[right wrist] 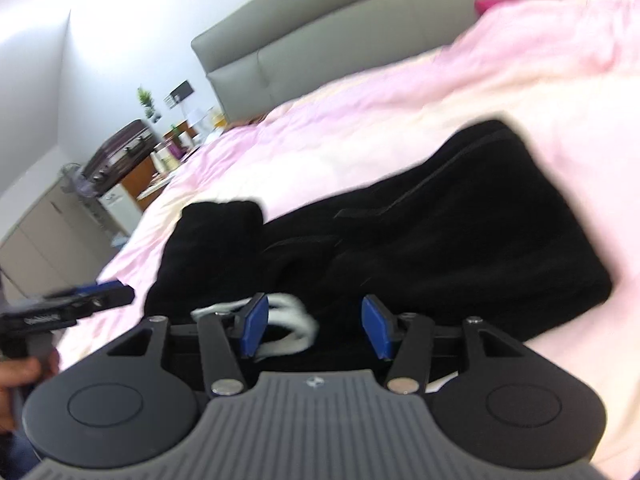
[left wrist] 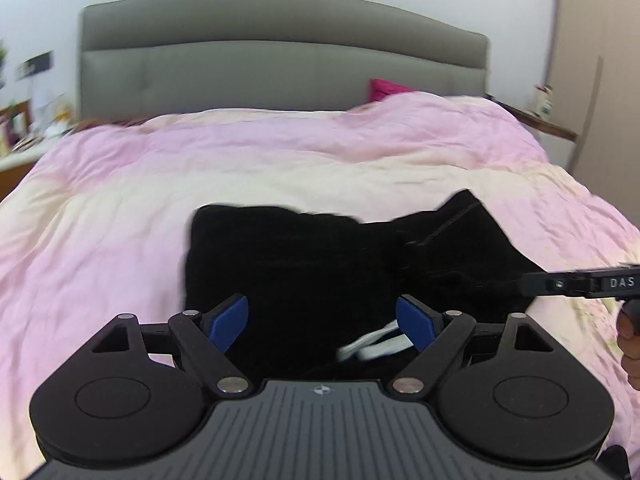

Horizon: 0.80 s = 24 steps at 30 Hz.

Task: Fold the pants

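Note:
Black pants (left wrist: 320, 256) lie bunched on the pink bed cover, with a white drawstring (left wrist: 376, 346) at the near waist edge. My left gripper (left wrist: 322, 324) is open just above the near edge of the pants, holding nothing. In the right wrist view the pants (right wrist: 420, 232) spread to the right and the drawstring (right wrist: 288, 320) lies between the pads. My right gripper (right wrist: 314, 328) is open over the waist edge. Each gripper shows in the other's view: the right one (left wrist: 580, 282), the left one (right wrist: 80, 300).
A pink and cream duvet (left wrist: 280, 168) covers the bed, with a grey headboard (left wrist: 280, 60) behind. A magenta pillow (left wrist: 384, 88) peeks out at the back. A cluttered bedside table (right wrist: 160, 152) stands left of the bed.

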Each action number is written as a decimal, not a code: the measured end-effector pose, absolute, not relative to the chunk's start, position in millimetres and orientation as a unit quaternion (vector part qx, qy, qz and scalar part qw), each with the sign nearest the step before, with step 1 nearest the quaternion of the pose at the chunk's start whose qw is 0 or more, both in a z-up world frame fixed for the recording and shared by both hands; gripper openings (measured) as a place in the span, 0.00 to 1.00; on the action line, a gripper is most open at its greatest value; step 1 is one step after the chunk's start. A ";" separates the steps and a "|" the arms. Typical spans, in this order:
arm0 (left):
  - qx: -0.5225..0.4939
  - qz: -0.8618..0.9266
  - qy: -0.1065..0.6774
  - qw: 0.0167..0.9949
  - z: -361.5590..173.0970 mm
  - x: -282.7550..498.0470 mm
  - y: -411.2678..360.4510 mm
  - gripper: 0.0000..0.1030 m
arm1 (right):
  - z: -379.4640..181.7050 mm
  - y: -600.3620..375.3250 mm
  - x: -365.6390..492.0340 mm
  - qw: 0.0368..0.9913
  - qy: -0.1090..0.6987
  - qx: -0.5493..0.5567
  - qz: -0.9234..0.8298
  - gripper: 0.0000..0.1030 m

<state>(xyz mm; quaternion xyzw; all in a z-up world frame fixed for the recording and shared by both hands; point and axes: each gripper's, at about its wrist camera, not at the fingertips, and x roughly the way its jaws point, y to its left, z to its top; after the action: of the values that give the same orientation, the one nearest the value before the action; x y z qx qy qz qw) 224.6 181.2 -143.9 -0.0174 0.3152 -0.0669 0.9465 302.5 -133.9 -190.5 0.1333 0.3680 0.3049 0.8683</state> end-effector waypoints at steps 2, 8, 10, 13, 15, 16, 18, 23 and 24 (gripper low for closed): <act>-0.004 -0.077 0.331 0.941 -147.4 247.7 161.9 0.95 | -186.7 -136.0 300.8 0.872 0.361 0.128 0.306 0.50; -0.066 -0.066 0.398 0.913 -174.9 308.2 148.8 0.89 | -186.1 -120.4 287.4 0.869 0.352 0.075 0.339 0.50; -0.076 -0.049 0.412 0.906 -186.9 323.1 149.6 0.89 | -188.7 -121.4 288.9 0.868 0.356 0.074 0.338 0.50; -0.088 -0.013 0.455 0.886 -210.2 340.5 155.3 0.92 | -191.7 -130.7 298.2 0.869 0.370 0.085 0.317 0.50; -0.086 -0.005 0.465 0.881 -216.6 346.9 154.5 1.00 | -191.9 -131.3 306.0 0.870 0.379 0.089 0.302 0.50; -0.083 -0.003 0.467 0.880 -215.1 348.6 150.9 1.00 | -192.1 -135.0 308.0 0.872 0.380 0.089 0.296 0.50; -0.073 0.012 0.470 0.879 -208.4 348.7 142.9 1.00 | -191.7 -139.6 311.0 0.876 0.382 0.080 0.284 0.50; -0.035 0.040 0.426 0.903 -181.2 336.5 114.9 0.92 | -190.4 -144.5 314.2 0.883 0.380 0.050 0.273 0.50; -0.032 0.030 0.411 0.911 -174.8 332.6 108.5 0.88 | -189.3 -147.2 315.3 0.883 0.379 0.051 0.271 0.52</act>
<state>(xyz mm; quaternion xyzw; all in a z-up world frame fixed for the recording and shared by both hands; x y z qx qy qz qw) 332.6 108.5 -174.8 -0.0317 0.4109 0.0296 0.9106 315.3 -147.2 -189.3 0.0508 0.3792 0.2706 0.8834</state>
